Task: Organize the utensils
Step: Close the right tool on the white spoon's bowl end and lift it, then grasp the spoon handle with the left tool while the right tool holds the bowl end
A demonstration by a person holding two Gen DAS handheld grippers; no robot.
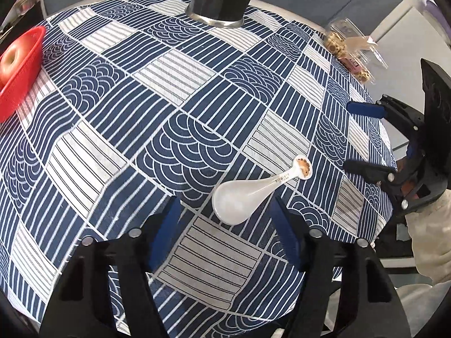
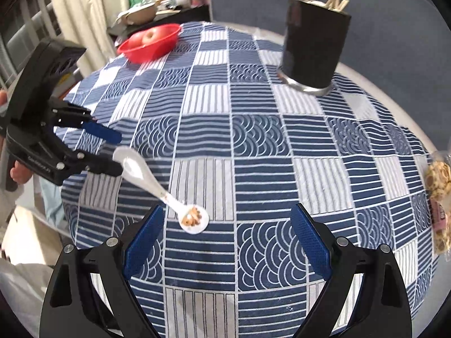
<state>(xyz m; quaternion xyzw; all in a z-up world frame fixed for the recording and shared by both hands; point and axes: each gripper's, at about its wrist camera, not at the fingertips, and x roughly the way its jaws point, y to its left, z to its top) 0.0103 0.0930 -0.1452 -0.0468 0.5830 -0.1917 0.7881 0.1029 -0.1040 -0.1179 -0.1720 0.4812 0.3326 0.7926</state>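
Tablecloth, blue and white patchwork, covers the whole table in front of you; on it you have one red basket at the far left edge holding what look like two apples, one white ceramic spoon near the front left edge, one black cylindrical holder toward the far edge with pale sticks rising from it, and one clear packet of biscuits at the right edge.

Your left gripper has its jaws partly spread, and no earlier view tells more; the spoon's bowl lies between its blue pads, flat on the cloth; the pads stand clear of it on both sides and nothing is pinched. Your right gripper is spread wide and empty; the spoon's patterned handle end lies on the cloth between its fingers, nearer the left pad, touched by neither. The spoon lies well apart from the holder.
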